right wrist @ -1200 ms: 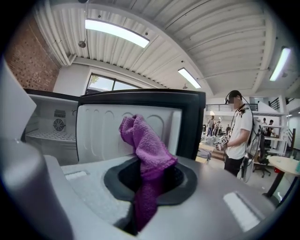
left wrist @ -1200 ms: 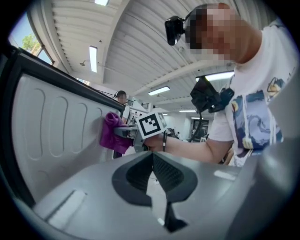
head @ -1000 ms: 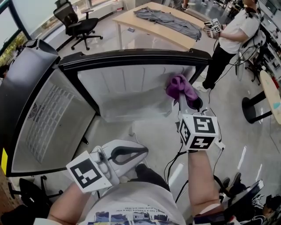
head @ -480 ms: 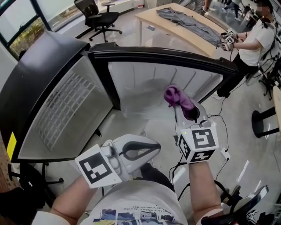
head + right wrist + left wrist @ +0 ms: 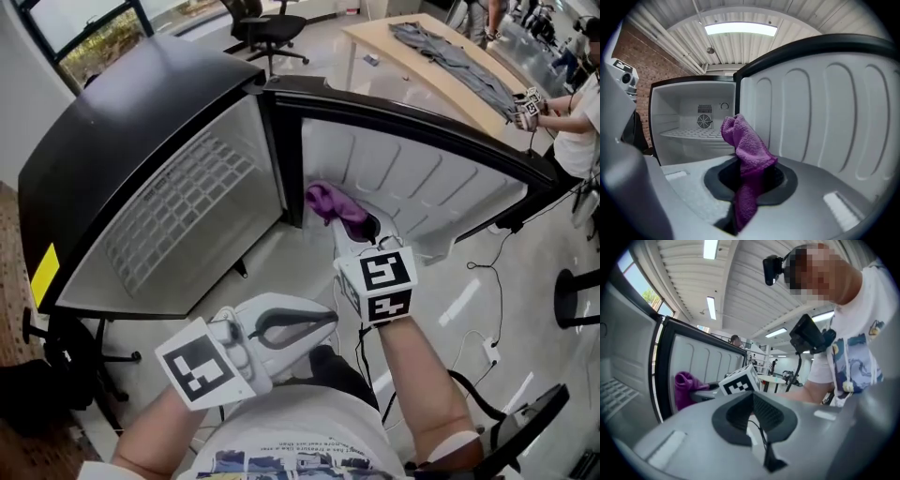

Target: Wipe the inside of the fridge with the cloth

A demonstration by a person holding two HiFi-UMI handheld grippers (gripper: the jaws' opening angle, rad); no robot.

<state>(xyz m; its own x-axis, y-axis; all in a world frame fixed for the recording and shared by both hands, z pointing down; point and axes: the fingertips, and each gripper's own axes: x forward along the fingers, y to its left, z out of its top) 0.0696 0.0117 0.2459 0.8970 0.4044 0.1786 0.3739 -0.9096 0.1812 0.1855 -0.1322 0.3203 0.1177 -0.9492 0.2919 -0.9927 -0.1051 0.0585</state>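
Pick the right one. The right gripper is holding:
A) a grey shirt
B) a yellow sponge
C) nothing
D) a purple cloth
D: the right gripper view shows the right gripper shut on the purple cloth, which sticks up from between its fingers.
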